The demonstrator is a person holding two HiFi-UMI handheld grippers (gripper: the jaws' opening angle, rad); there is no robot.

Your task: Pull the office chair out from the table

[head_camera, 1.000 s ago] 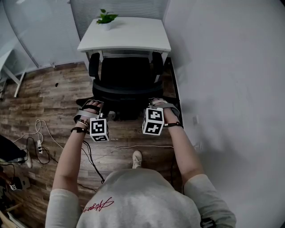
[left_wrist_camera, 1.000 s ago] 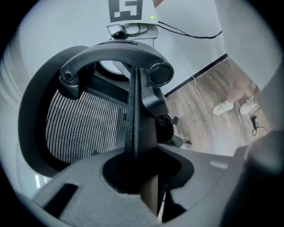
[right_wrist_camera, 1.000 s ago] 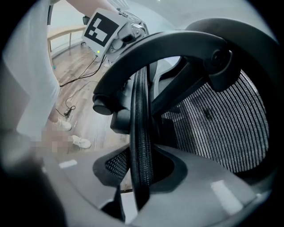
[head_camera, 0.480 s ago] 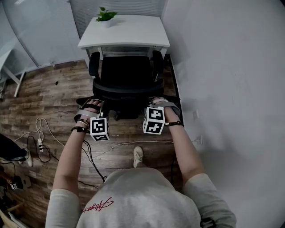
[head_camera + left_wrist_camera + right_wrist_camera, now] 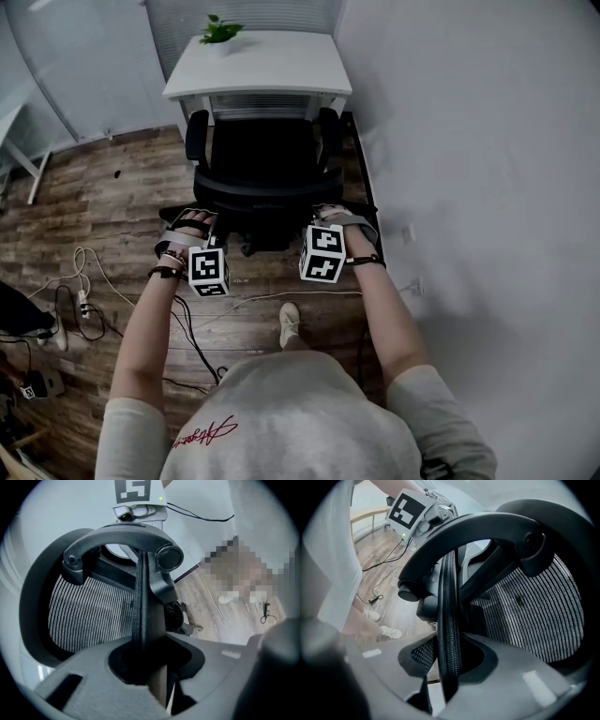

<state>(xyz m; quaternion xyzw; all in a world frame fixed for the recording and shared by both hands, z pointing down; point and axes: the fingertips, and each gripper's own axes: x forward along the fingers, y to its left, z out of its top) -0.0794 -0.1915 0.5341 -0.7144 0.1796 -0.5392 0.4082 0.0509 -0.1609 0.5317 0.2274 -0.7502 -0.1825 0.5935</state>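
Evidently, the black mesh-backed office chair (image 5: 267,155) is held from behind at both sides of its backrest so that the pull is shared evenly and the seat is kept from swivelling. It stands close up to the white rectangular table (image 5: 281,70), facing it, with its armrests just short of the table's near edge; whether the seat reaches under the top cannot be told. The left gripper (image 5: 149,667) is closed to a narrow gap on the thin padded rim of the backrest (image 5: 140,611), which runs upright between its jaws and is pinched by them. The right gripper (image 5: 449,667) is clamped the same way on the opposite rim, its jaws set a little wider. A grip on the rim is presumably preferred because it is the only part thin enough for the jaws to close on, whereas the curved black plastic bar (image 5: 122,534) arching behind the mesh would be too thick. Both grippers are pointed downward and forward from arms held out ahead of the body, so the force can be applied along the brown wood-plank floor (image 5: 94,206) by stepping backward. The task is judged to be under way but not finished, since little room is seen between chair and table. A thin loose cable (image 5: 281,298) lies across the floor between the chair's base and the white shoe (image 5: 289,328), and it could be caught by a castor. The small green potted plant (image 5: 221,37) on the far end of the table is well clear.
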